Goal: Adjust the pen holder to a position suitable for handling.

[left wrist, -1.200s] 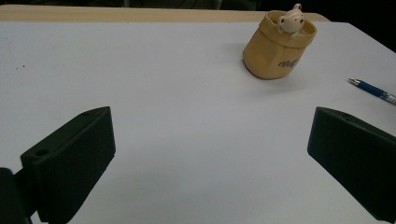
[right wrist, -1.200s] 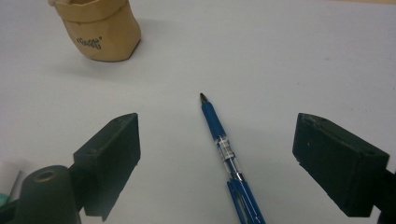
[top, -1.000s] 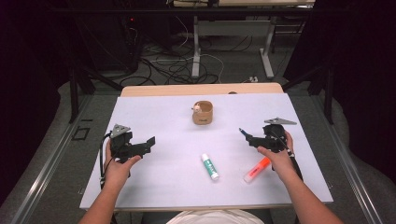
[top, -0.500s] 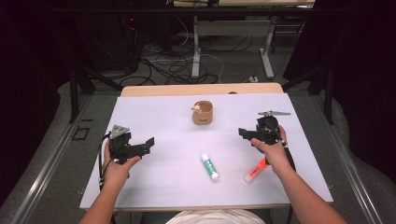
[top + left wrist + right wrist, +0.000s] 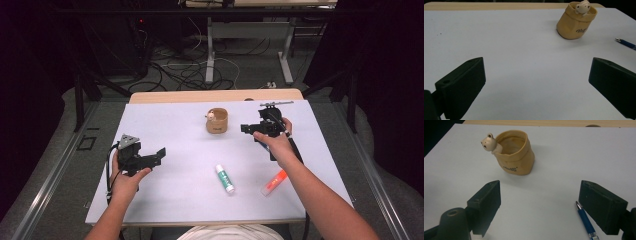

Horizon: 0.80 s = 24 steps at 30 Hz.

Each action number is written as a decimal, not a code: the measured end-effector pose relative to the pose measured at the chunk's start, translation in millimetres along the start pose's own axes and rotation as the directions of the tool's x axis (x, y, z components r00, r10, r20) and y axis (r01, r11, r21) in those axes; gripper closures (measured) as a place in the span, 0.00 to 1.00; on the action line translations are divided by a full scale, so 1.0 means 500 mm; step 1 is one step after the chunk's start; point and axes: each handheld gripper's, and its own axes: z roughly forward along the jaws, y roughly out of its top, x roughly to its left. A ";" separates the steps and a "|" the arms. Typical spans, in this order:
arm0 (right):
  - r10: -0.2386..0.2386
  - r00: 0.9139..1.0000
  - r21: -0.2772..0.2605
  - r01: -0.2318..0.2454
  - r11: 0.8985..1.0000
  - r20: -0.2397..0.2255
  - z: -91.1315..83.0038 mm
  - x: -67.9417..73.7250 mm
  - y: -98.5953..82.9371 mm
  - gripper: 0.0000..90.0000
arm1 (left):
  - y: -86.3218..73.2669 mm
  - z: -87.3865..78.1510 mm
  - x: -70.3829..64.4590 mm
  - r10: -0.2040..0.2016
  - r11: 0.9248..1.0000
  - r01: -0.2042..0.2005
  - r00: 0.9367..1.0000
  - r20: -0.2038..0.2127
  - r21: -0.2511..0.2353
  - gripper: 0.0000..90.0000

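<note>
A tan pouch-shaped cup (image 5: 217, 121) with a small bear figure on its rim stands at the back middle of the white table (image 5: 175, 130). My right gripper (image 5: 245, 128) is held open just right of the cup, jaws pointing at it. In the right gripper view the cup (image 5: 515, 153) lies ahead between the wide-apart jaws of that gripper (image 5: 540, 186), and a blue pen (image 5: 585, 221) lies by the right jaw. My left gripper (image 5: 159, 155) rests open at the table's left. Its own view shows that gripper (image 5: 537, 62) empty, with the cup (image 5: 576, 21) far ahead and the pen (image 5: 626, 43).
A white glue stick with a green cap (image 5: 225, 178) and an orange marker (image 5: 274, 182) lie near the front edge, left of the right forearm. The table's far wooden edge (image 5: 215, 95) borders a floor strewn with cables (image 5: 200, 70) and desk legs.
My right gripper has moved forward and left, away from the orange marker and up beside the cup. The left gripper has stayed put.
</note>
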 end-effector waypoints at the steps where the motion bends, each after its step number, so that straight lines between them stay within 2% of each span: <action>1: 0.005 1.000 0.003 -0.005 1.000 -0.001 0.004 0.003 0.007 0.20 | 0.000 0.000 0.000 -0.005 1.000 0.005 1.000 0.002 -0.001 0.01; 6: 0.008 1.000 0.015 -0.008 1.000 -0.013 0.020 0.016 0.043 0.26 | -0.001 0.002 0.001 -0.012 1.000 0.012 1.000 0.002 0.002 0.01; 9: -0.010 1.000 0.019 0.010 1.000 0.005 0.033 0.027 0.061 0.32 | -0.002 0.003 0.001 -0.010 1.000 0.010 1.000 0.004 0.004 0.01; 14: -0.013 1.000 0.035 0.012 0.999 0.014 0.055 0.042 0.086 0.40 | -0.002 0.003 0.001 -0.007 1.000 0.007 1.000 0.005 0.007 0.01; 17: -0.020 0.999 0.055 0.018 0.998 0.044 0.068 0.052 0.095 0.46 | -0.002 0.003 0.003 -0.002 1.000 0.002 1.000 0.005 0.009 0.01; 21: -0.029 0.997 0.074 0.023 0.997 0.071 0.087 0.059 0.105 0.49 | -0.003 0.004 0.005 -0.009 1.000 0.009 1.000 0.007 0.008 0.01; 24: -0.004 0.996 0.082 -0.003 0.997 0.085 0.099 0.066 0.114 0.52 | -0.004 0.005 0.003 -0.011 1.000 0.011 1.000 0.007 0.006 0.01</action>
